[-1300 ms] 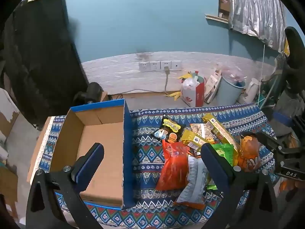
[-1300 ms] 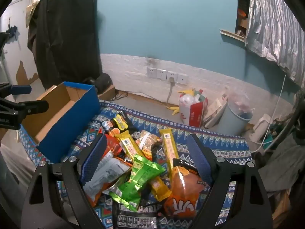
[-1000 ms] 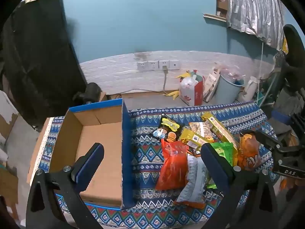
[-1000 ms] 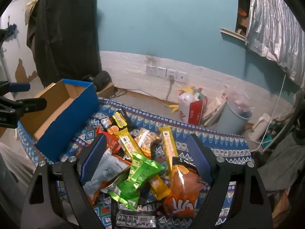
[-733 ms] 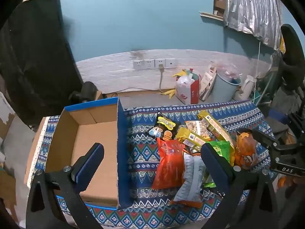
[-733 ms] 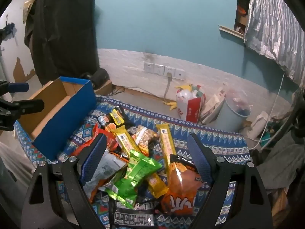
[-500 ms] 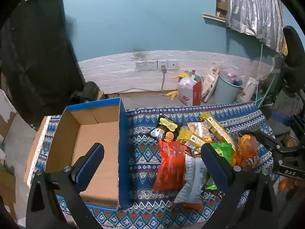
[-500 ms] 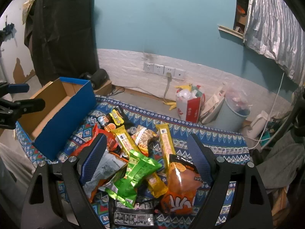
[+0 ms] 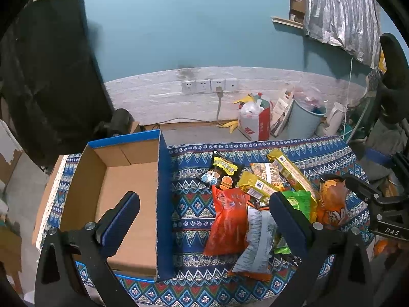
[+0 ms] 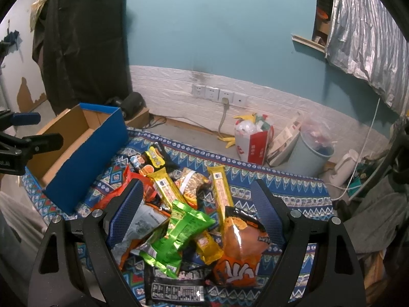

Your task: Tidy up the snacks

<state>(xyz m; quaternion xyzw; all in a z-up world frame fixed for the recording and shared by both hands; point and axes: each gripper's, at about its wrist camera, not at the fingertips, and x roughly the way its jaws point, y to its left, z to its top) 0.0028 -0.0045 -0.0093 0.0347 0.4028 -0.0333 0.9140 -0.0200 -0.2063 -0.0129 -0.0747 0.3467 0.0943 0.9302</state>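
A pile of snack packets lies on a patterned cloth: an orange bag [image 10: 240,250], a green bag [image 10: 184,230], a red bag [image 9: 227,220], a white-grey bag [image 9: 258,240], yellow bars [image 10: 222,186] and a black packet [image 9: 222,174]. An empty blue cardboard box [image 9: 122,194] stands to the left of the pile and also shows in the right wrist view [image 10: 84,148]. My left gripper [image 9: 204,204] is open, held above the box's right wall and the pile. My right gripper [image 10: 196,194] is open above the pile, holding nothing.
The patterned cloth [image 9: 194,204] covers a low surface. Behind it on the floor stand a red-and-white bag [image 10: 253,143], a pale bin [image 10: 311,153] and a white kettle [image 10: 345,168]. A black covered object [image 10: 81,41] stands at the back left. Wall sockets [image 10: 219,94] sit on the white panel.
Both grippers drift only slightly over the pile and stay open. No snack has moved.
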